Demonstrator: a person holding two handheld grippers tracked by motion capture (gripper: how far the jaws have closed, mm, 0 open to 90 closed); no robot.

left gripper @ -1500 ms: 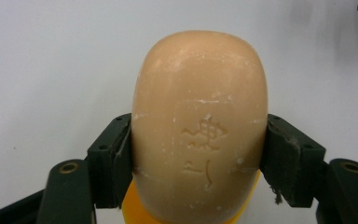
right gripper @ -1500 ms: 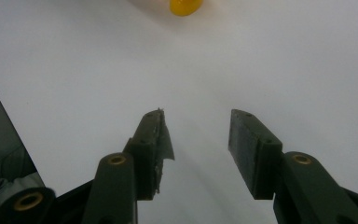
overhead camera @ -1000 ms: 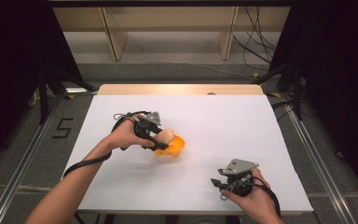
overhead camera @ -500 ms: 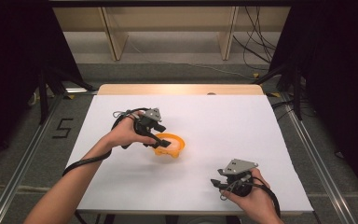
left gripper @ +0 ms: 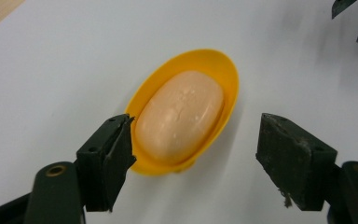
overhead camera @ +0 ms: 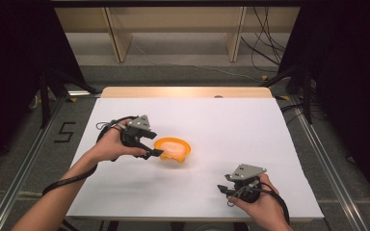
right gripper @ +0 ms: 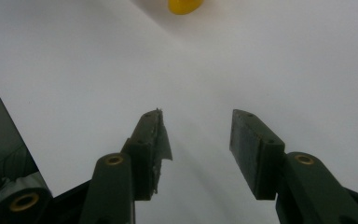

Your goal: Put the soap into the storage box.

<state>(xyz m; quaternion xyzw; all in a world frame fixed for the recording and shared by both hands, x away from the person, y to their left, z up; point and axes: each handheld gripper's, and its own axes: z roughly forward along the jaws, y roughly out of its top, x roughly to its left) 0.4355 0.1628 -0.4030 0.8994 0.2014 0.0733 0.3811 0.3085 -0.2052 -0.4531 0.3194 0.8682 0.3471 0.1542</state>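
I see a white-topped bench (overhead camera: pixel 212 125) with a strip of bare wood along its far edge, standing on grey floor with dark curtains to either side and pale wooden shelving beyond.

Near the middle of the bench, a little to the left, sits a yellow-orange soap dish (overhead camera: pixel 173 149) (left gripper: pixel 223 70) with a pale peach bar of soap (overhead camera: pixel 172 146) (left gripper: pixel 179 116) lying flat in it. In my left gripper view the soap lies lengthwise in the oval dish, the dish rim showing all round it.

My left gripper (overhead camera: pixel 155 152) (left gripper: pixel 196 158) is just left of the dish, jaws spread wide, clear of the soap; one jaw tip overlaps the dish's near rim in its own view, and I cannot tell whether it touches. My left hand (overhead camera: pixel 113 144) holds it, cable trailing back along the forearm.

My right gripper (overhead camera: pixel 221 189) (right gripper: pixel 196 140) rests low at the near right of the bench, well apart from the dish, held by my right hand (overhead camera: pixel 260 204). Its jaws stand open over bare white surface, holding nothing, with the dish's edge (right gripper: pixel 184 5) far off at the top of its view.
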